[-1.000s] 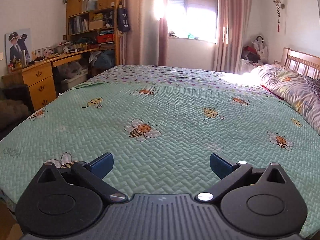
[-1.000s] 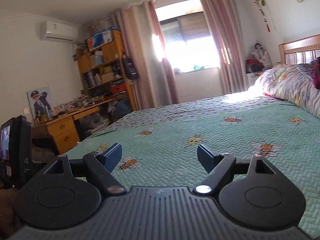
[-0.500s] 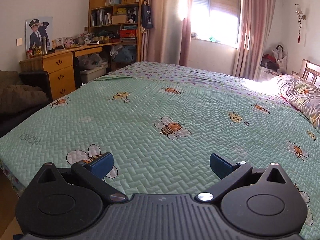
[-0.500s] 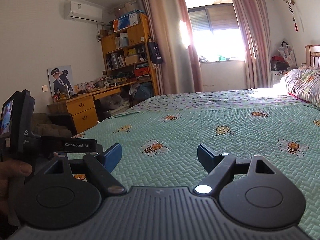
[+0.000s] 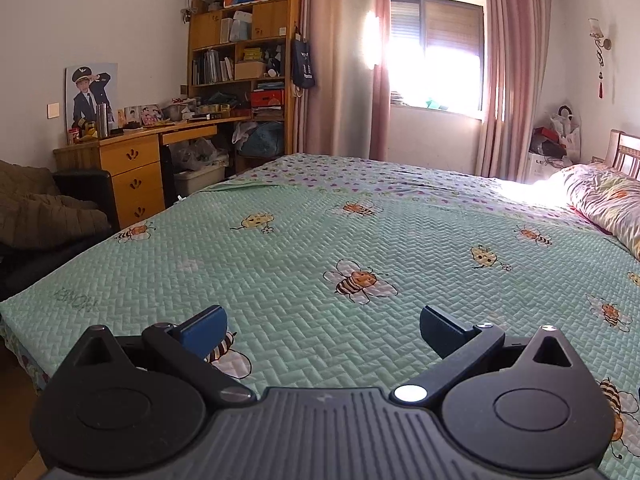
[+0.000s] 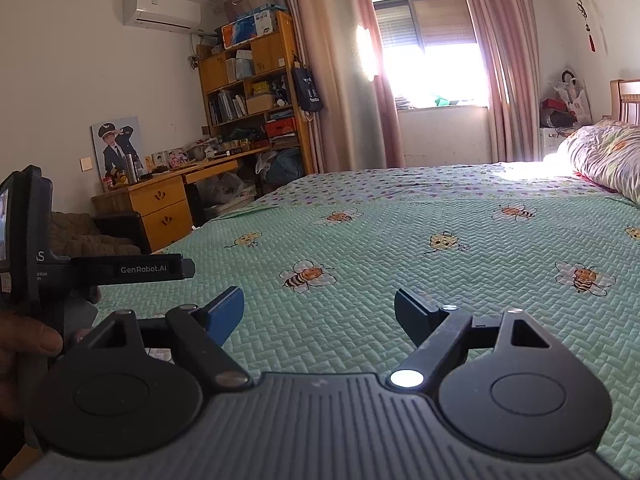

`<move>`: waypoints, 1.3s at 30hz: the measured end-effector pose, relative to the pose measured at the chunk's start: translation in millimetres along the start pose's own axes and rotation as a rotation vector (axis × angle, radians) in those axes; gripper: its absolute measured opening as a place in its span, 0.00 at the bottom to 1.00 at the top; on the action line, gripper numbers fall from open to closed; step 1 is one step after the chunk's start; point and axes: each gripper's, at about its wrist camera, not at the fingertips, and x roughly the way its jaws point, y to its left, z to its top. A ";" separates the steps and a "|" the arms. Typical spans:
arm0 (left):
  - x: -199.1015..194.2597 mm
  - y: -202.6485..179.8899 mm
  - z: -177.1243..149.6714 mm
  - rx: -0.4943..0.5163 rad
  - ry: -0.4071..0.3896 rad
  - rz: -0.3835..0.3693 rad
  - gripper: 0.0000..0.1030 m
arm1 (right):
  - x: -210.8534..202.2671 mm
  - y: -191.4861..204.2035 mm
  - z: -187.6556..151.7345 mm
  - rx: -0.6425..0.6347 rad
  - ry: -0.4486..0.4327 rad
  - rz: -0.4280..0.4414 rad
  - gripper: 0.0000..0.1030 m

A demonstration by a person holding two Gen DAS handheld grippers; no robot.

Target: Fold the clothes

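Observation:
No garment shows on the bed in either view. My left gripper [image 5: 322,330] stands open over the near edge of a green quilted bedspread [image 5: 360,240] printed with bees, nothing between its blue pads. My right gripper [image 6: 319,314] is open too, over the same bedspread [image 6: 400,240], with nothing between its fingers. At the left edge of the right wrist view the left hand-held device [image 6: 36,256] appears, with a person's hand [image 6: 24,344] around it. Dark brown cloth [image 5: 44,208] lies heaped on a black chair left of the bed.
A wooden desk [image 5: 136,176] with drawers and a loaded bookshelf [image 5: 244,60] stand at the back left. Pink curtains [image 5: 340,60] frame a bright window [image 5: 436,56]. A floral pillow [image 5: 604,200] lies by the headboard at the right.
Both views have swung leftward across the room: the desk and chair have come into view, and the pillow has slid to the right edge. Both grippers stayed open.

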 end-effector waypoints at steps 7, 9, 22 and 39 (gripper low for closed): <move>-0.7 -2.9 2.2 -0.009 0.024 -0.007 0.98 | -0.6 -6.9 -4.5 0.034 0.012 -0.004 0.81; -2.1 -3.0 1.3 -0.007 0.025 -0.013 0.98 | -1.3 -8.3 -5.4 0.042 0.013 -0.005 0.81; -4.6 -11.6 0.7 0.011 0.034 -0.044 0.98 | -2.0 -16.7 -11.3 0.071 0.018 -0.017 0.81; -6.2 -16.7 1.7 0.026 0.030 -0.064 0.96 | -1.5 -22.1 -14.9 0.091 0.018 -0.025 0.81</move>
